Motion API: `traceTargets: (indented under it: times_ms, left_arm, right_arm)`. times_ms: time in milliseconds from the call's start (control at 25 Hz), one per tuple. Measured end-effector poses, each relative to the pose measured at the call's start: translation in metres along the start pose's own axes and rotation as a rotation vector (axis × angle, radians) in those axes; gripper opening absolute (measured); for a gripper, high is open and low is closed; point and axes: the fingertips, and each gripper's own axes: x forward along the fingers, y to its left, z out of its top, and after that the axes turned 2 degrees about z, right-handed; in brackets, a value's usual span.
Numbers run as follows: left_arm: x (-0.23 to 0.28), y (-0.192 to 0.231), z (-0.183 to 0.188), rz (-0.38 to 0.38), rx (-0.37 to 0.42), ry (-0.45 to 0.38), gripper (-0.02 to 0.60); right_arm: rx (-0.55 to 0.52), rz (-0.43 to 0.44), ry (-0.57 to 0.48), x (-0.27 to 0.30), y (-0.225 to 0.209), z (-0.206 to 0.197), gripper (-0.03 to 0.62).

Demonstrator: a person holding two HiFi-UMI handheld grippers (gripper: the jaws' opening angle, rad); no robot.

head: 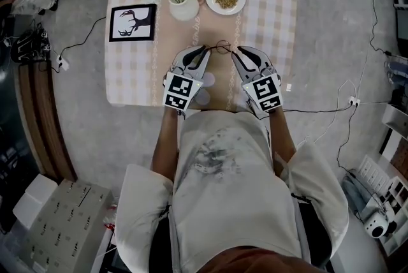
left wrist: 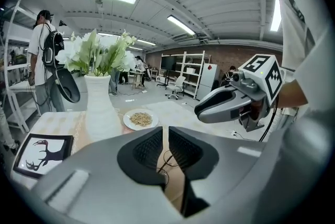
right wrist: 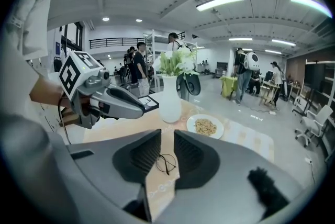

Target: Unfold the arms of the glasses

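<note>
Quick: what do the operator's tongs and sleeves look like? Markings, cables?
Left tongs and right tongs: grey-and-white curved shells, dark ribbed pads, a black-and-white marker cube on each, a dark cable off each. Short white T-shirt sleeves.

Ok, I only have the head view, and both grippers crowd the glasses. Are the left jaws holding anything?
Observer: No. The left gripper's jaws stand slightly apart with nothing pinched; the glasses show on the table through the gap.
Operator: And the right?
Observer: The right gripper's jaws are apart too, a bit wider, and the glasses lie beyond them, untouched.
Operator: Arms unfolded yet?
Observer: Cannot tell. The right gripper view shows one round lens with a thin dark line across it.
</note>
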Motion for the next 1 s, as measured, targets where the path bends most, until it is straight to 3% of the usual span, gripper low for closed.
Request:
traceTargets:
  times_ms: [1000]
  left_arm:
    - [0.05, -0.015, -0.055, -0.115, 0.102, 0.188, 0.124]
  right_arm:
    - [0.033, 0.058, 0.111, 0.027, -0.01, -0.048, 0.133]
